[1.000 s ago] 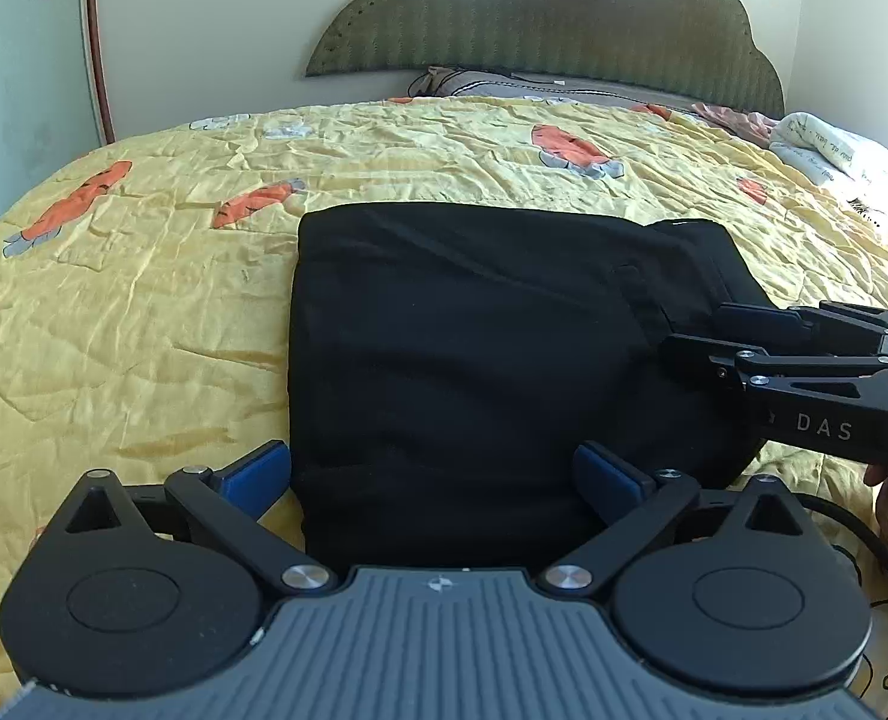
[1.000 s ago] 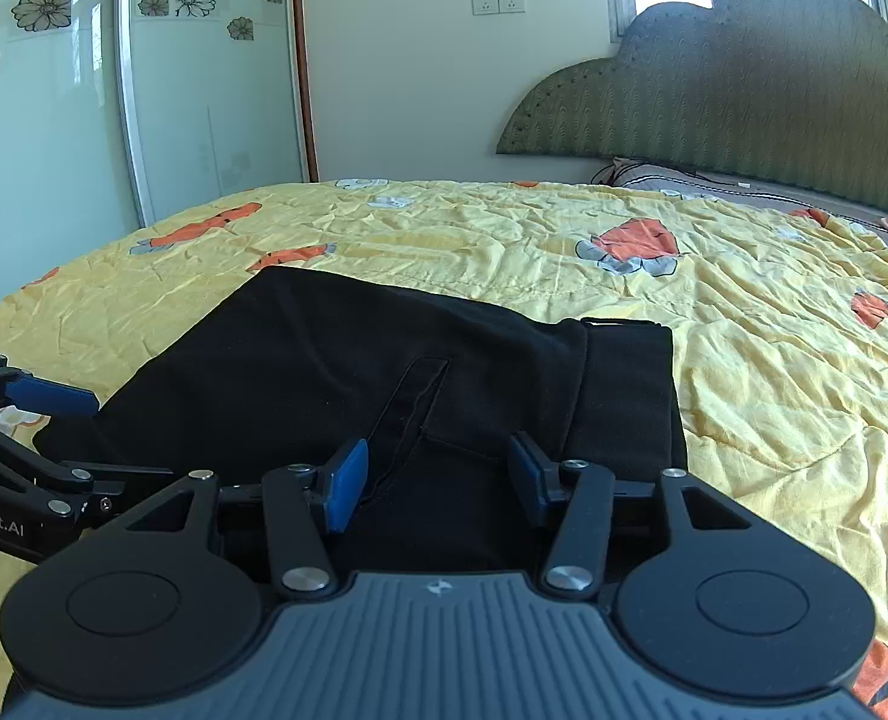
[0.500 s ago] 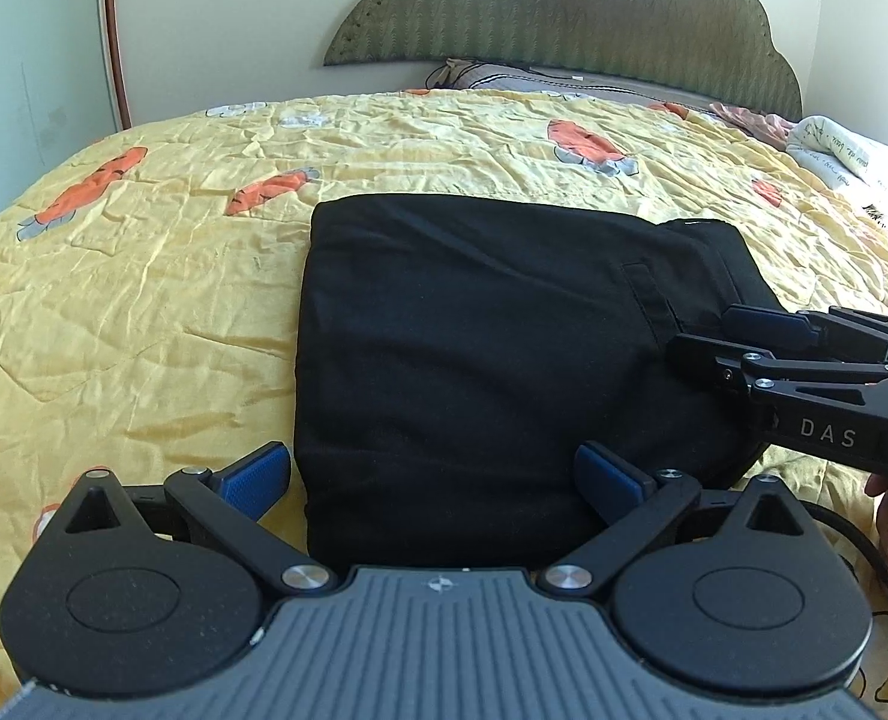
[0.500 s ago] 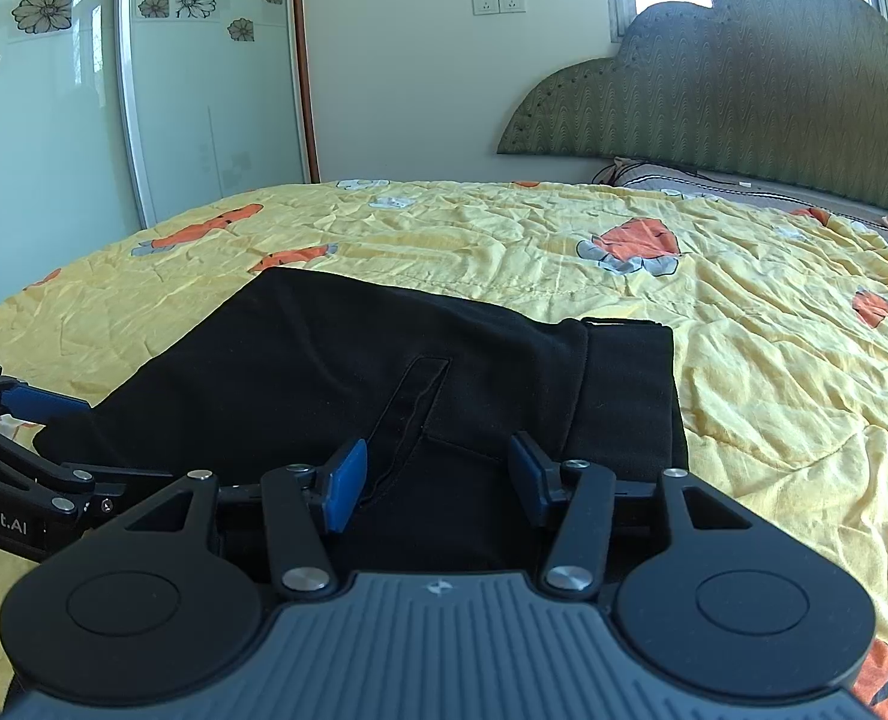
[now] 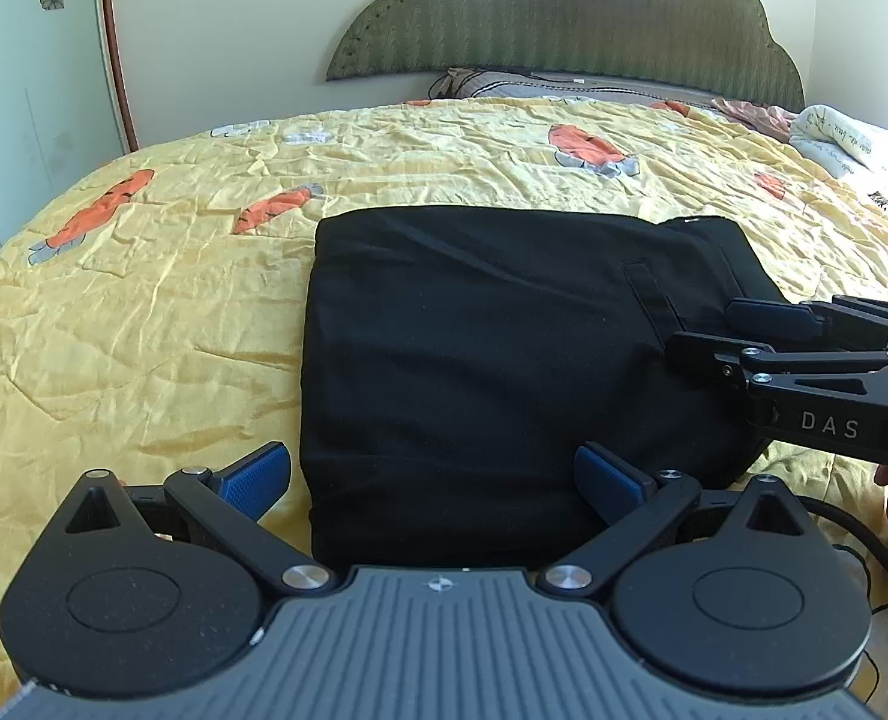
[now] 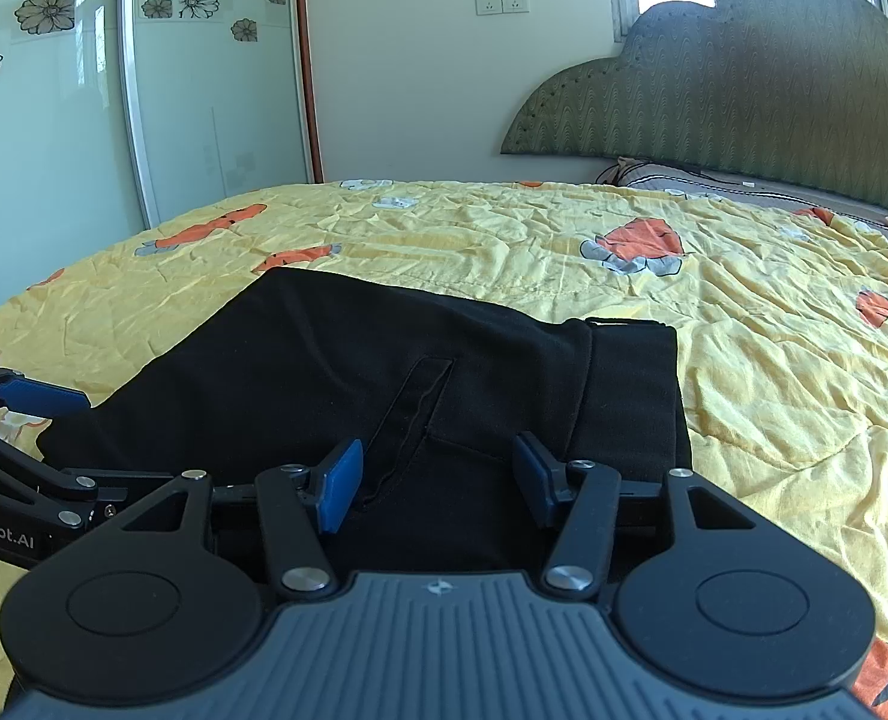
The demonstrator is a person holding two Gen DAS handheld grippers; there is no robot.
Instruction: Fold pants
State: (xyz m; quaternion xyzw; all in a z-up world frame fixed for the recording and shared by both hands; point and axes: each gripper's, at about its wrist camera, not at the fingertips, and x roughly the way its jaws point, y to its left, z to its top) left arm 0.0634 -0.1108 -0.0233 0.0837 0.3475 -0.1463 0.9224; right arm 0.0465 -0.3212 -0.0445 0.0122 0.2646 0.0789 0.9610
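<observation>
- Left of the pants: wrinkled yellow bedspread (image 5: 144, 324) with orange carrot prints, running out to a glass wardrobe door (image 6: 48, 120) with flower decals.
- Just off the pants' near left corner: left gripper (image 5: 432, 477), jaws spread wide, holding nothing; left blue pad (image 5: 255, 474) over bare bedspread beside the pants' left edge, right blue pad (image 5: 609, 474) over the black cloth near the near edge.
- Centre: black pants (image 5: 504, 360), folded into a compact block, lying flat on the bedspread; left edge straight, pocket slit (image 6: 411, 420) on top toward the right, waistband (image 6: 630, 396) along the right end.
- Over the pants' right part: right gripper (image 6: 435, 474), jaws parted, nothing between them, pads (image 6: 339, 483) either side of the pocket slit's near end; contact with the cloth cannot be told.
- Beyond the pants: green scalloped headboard (image 5: 564, 12) against the wall, with a grey pillow (image 5: 540, 87) at its foot.
- Far right of the pants: white bundle of bedding (image 5: 846, 138) at the bed's edge.
</observation>
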